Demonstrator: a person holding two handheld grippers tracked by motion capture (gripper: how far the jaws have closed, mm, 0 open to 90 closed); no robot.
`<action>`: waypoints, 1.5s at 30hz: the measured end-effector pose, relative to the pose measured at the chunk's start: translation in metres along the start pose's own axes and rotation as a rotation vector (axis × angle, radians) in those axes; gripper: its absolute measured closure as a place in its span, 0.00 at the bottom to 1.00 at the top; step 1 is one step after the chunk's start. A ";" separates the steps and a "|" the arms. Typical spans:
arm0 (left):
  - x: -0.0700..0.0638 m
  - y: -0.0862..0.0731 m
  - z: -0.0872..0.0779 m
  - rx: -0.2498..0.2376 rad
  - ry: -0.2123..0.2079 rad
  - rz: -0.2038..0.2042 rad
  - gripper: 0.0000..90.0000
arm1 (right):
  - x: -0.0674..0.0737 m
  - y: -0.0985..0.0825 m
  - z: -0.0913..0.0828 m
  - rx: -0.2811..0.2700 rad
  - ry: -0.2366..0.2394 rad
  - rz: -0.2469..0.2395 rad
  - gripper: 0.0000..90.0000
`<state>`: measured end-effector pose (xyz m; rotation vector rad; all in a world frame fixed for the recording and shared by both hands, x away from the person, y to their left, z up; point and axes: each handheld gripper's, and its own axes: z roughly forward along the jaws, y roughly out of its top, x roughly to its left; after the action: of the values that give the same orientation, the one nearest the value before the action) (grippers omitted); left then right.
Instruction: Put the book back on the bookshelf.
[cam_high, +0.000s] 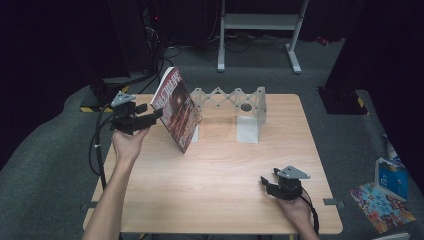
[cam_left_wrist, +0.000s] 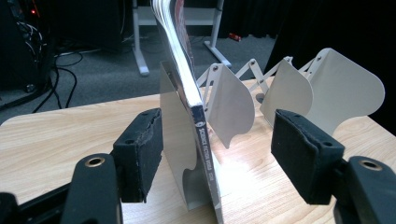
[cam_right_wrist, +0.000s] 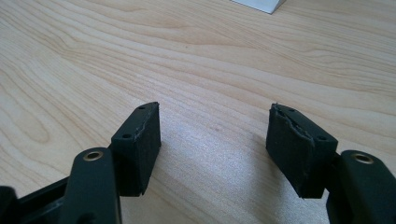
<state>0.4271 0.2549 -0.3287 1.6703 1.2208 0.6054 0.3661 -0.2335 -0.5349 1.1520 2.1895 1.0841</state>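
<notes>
Leaning against the end plate of a white metal expanding book rack (cam_high: 235, 102), a thin red-covered paperback magazine (cam_high: 176, 107) stood tilted at the back left of the pale wooden table (cam_high: 220, 175), its lower edge on the tabletop. The left gripper (cam_high: 150, 117), held level beside it, had its jaws standing wide on either side of the dark spine (cam_left_wrist: 205, 154); the left gripper view showed daylight between each black foam pad (cam_left_wrist: 140, 149) and the book, so nothing was gripped. The right gripper (cam_high: 267, 184) rested low near the table's front right corner, its jaws likewise spread wide over bare wood with nothing between them. The volume looked light and slim, its glossy cover probably slippery and its pages (cam_left_wrist: 175, 42) inclined to fan and flex, so it seemed likely to sag if pinched at a loose corner. The stiffest hold appeared to be across the spine, low down, where both covers and the binding met. The rack's thin plates (cam_left_wrist: 233, 105) looked easily nudged.
</notes>
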 end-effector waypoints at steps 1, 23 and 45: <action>0.000 -0.001 -0.001 -0.001 -0.002 -0.001 0.38 | 0.000 0.000 0.000 0.000 0.000 0.000 0.39; -0.009 -0.011 -0.023 -0.035 -0.033 0.017 0.37 | 0.000 0.000 0.000 -0.001 0.000 -0.002 0.39; -0.015 -0.031 -0.041 -0.072 -0.050 0.012 0.37 | 0.000 0.000 0.000 -0.001 0.000 -0.001 0.39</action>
<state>0.3746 0.2591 -0.3365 1.6242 1.1411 0.6047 0.3659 -0.2337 -0.5349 1.1511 2.1889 1.0843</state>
